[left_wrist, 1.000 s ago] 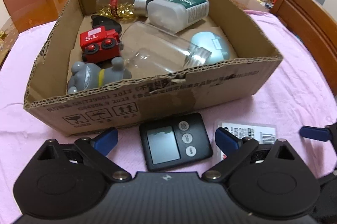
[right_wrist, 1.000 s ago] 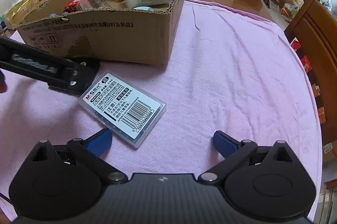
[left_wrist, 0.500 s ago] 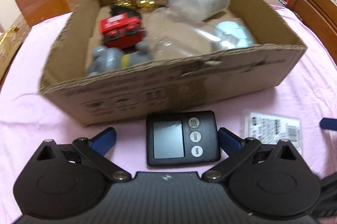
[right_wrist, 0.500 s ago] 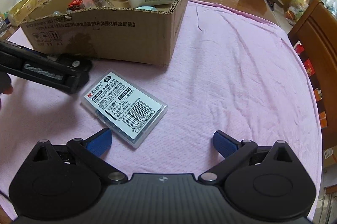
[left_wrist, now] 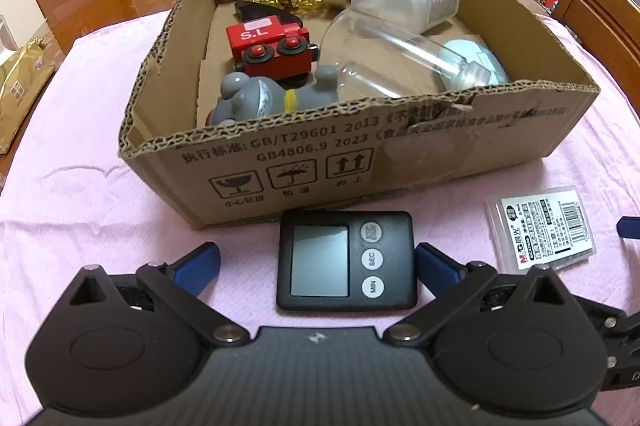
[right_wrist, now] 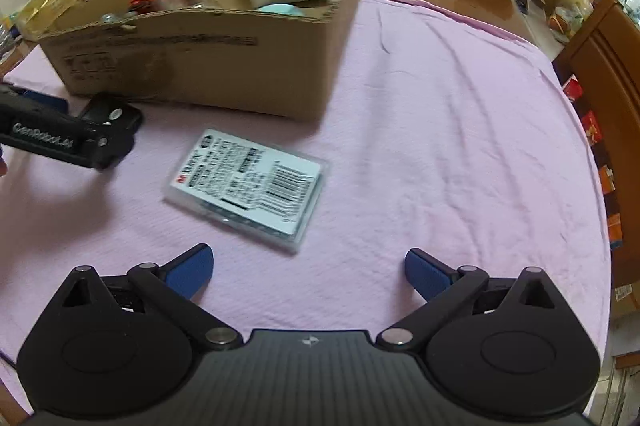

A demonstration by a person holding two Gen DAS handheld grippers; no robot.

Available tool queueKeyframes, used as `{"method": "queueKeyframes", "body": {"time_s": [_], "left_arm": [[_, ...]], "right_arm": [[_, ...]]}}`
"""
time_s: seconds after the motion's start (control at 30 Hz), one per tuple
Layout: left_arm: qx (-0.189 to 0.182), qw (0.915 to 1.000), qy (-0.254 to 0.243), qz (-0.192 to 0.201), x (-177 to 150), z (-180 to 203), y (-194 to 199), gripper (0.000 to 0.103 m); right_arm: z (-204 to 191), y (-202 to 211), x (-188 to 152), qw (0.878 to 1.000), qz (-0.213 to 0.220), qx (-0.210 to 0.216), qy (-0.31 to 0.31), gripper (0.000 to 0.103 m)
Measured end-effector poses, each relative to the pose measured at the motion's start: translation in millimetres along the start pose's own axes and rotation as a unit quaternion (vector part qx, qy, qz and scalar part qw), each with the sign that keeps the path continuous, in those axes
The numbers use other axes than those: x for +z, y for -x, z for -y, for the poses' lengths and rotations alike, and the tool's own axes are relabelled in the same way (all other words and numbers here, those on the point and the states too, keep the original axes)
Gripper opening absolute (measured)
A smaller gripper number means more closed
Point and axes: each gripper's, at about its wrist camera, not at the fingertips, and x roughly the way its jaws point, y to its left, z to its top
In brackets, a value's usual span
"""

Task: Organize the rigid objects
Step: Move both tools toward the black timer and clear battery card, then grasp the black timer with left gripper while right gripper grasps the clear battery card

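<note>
Since a second ago the left gripper (left_wrist: 316,262) has been brought in over the black timer (left_wrist: 346,260), which now lies between its blue tips where before it sat beyond them; the jaws have been spread to their widest and grip nothing, though the right-hand tip seems to sit just beside the timer's edge. The timer lies flat on the pink-covered surface (left_wrist: 80,226), touching or nearly touching the near wall of the cardboard box (left_wrist: 360,161) at twelve o'clock, so a straddling approach from above is judged the likely reason for the wide spread. In the box a red toy train (left_wrist: 270,47), a grey figure (left_wrist: 248,101) and bottles are already gathered. The right gripper (right_wrist: 308,270) is held released and empty, with the clear plastic case (right_wrist: 248,181) at about eleven o'clock ahead of it, apparently kept ready as the next thing to be collected.
</note>
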Motion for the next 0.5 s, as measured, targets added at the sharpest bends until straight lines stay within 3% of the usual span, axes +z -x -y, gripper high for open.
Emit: {"method": "queueKeyframes", "body": {"time_s": [0.13, 0.2, 0.27, 0.5], "left_arm": [[-0.005, 0.9999, -0.013, 0.005, 0.8, 2.2, 2.6, 0.091], [-0.018, 0.9996, -0.018, 0.01, 0.8, 2.9, 6.6, 0.077], [-0.023, 0.9992, -0.03, 0.014, 1.0, 5.0, 10.1, 0.071], [-0.014, 0.9996, -0.022, 0.008, -3.5, -9.2, 14.4, 0.071]], "right_arm": [[-2.3, -0.8, 1.3, 1.0, 0.0, -0.001, -0.004, 0.103], [-2.0, -1.0, 2.4, 1.0, -0.003, -0.002, -0.006, 0.103], [-3.8, -1.1, 4.0, 1.0, -0.009, -0.004, -0.01, 0.103], [-33.6, -4.4, 8.0, 0.999, 0.0, 0.021, 0.029, 0.103]]}}
